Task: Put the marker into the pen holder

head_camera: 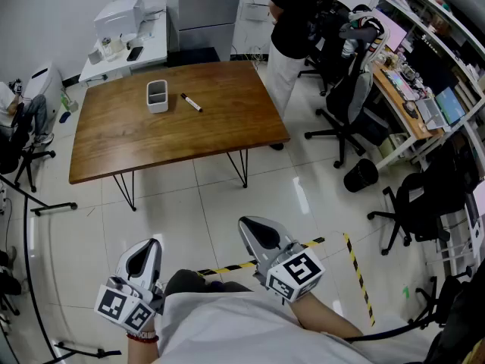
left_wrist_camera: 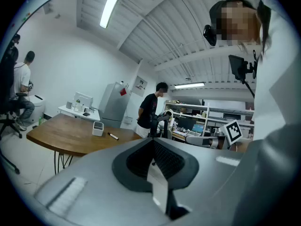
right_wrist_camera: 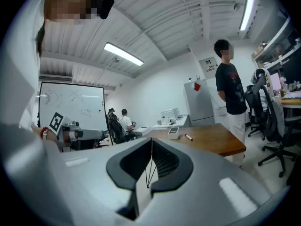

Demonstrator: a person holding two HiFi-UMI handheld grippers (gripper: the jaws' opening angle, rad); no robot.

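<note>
A black and white marker (head_camera: 191, 102) lies flat on the brown wooden table (head_camera: 151, 139), just right of a white rectangular pen holder (head_camera: 157, 96) that stands upright. Both grippers are held close to the person's body, far from the table, over the tiled floor. My left gripper (head_camera: 144, 257) has its jaws together with nothing between them, and my right gripper (head_camera: 260, 233) is the same. The left gripper view shows the marker (left_wrist_camera: 113, 136) and holder (left_wrist_camera: 98, 128) small and distant. From the right gripper view, the marker (right_wrist_camera: 188, 137) and holder (right_wrist_camera: 174, 132) also look far off.
A person in a black shirt (head_camera: 292, 21) stands at the table's far right corner. Office chairs (head_camera: 348, 105) and a cluttered desk (head_camera: 413, 89) fill the right side. A white desk with a printer (head_camera: 121, 21) stands behind the table. Yellow-black tape (head_camera: 356, 268) marks the floor.
</note>
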